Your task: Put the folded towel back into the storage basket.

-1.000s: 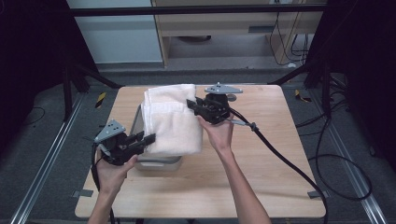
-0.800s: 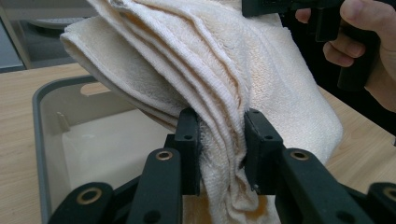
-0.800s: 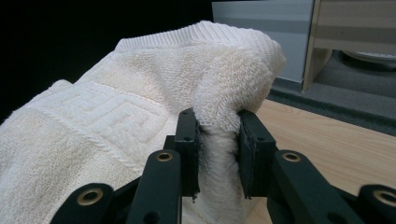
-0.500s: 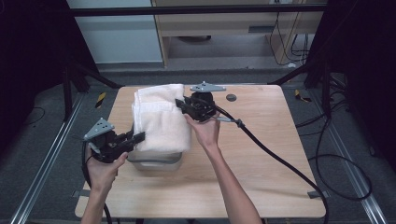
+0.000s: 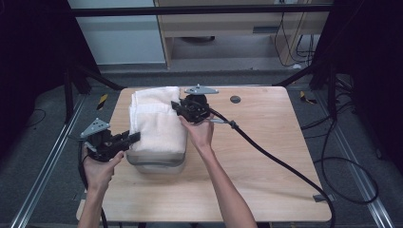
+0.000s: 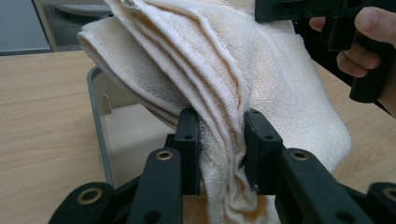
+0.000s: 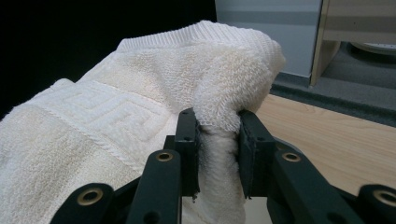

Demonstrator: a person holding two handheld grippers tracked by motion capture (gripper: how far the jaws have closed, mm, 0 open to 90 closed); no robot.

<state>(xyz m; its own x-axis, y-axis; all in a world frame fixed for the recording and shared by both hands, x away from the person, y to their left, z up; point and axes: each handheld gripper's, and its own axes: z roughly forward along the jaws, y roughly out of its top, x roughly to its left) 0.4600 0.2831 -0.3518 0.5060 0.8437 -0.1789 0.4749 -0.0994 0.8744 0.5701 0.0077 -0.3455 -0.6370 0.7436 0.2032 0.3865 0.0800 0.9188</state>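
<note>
Your folded cream towel (image 5: pixel 157 124) drapes over the grey tub (image 5: pixel 157 166) on the table (image 5: pixel 266 156) — its inside mostly hidden. Your 2 grippers pinch it: left gripper (image 5: pixel 134 137) at its near-left edge, right gripper (image 5: pixel 177 107) at its far corner — jaws clamped on cloth.

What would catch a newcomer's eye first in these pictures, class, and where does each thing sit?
A thick, folded cream towel stands out first, draped over a grey container near the left of the wooden table. Next, the two black grippers: the left gripper has its jaws clamped on the towel's near left edge, and the right gripper pinches a fold at its far right corner.
</note>
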